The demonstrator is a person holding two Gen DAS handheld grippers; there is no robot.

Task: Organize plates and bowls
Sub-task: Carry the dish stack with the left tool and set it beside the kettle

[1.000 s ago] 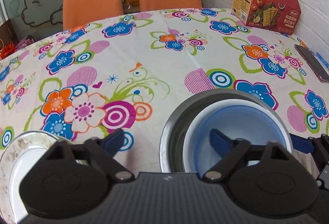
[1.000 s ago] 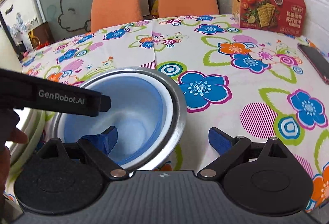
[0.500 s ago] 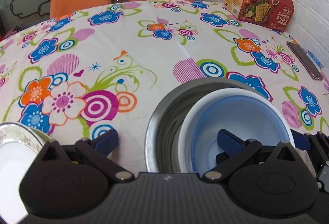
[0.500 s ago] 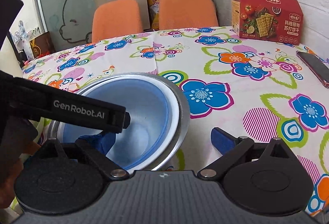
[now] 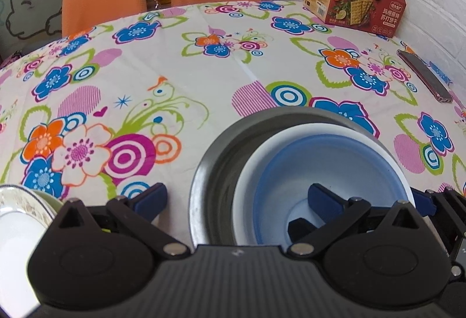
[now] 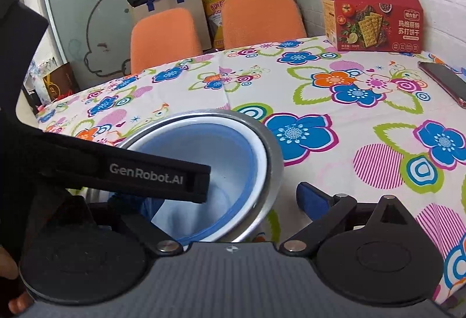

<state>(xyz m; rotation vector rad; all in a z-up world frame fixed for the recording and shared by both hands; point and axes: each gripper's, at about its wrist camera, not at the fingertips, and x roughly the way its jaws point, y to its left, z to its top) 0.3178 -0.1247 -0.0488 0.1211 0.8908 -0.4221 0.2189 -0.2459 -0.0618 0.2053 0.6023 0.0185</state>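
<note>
Bowls first: in the left wrist view a blue bowl [image 5: 329,172] sits nested, pushed to the right side, inside a steel bowl [image 5: 215,172] on the flowered bench [image 5: 204,79]. The left tongs [image 5: 236,201] stand wide apart, straddling the steel bowl's near-left wall, one finger inside the blue bowl. A white plate [image 5: 17,227] lies left of the steel bowl, so nesting looks done and the plates appear left to sort. Compared with a second ago the plate has slid further out of frame and the bowls look nearer.

In the right wrist view the right tongs [image 6: 221,198] are spread apart across the steel bowl's [image 6: 271,160] right rim. The left tool's strap now covers more of the blue bowl [image 6: 209,154].
</note>
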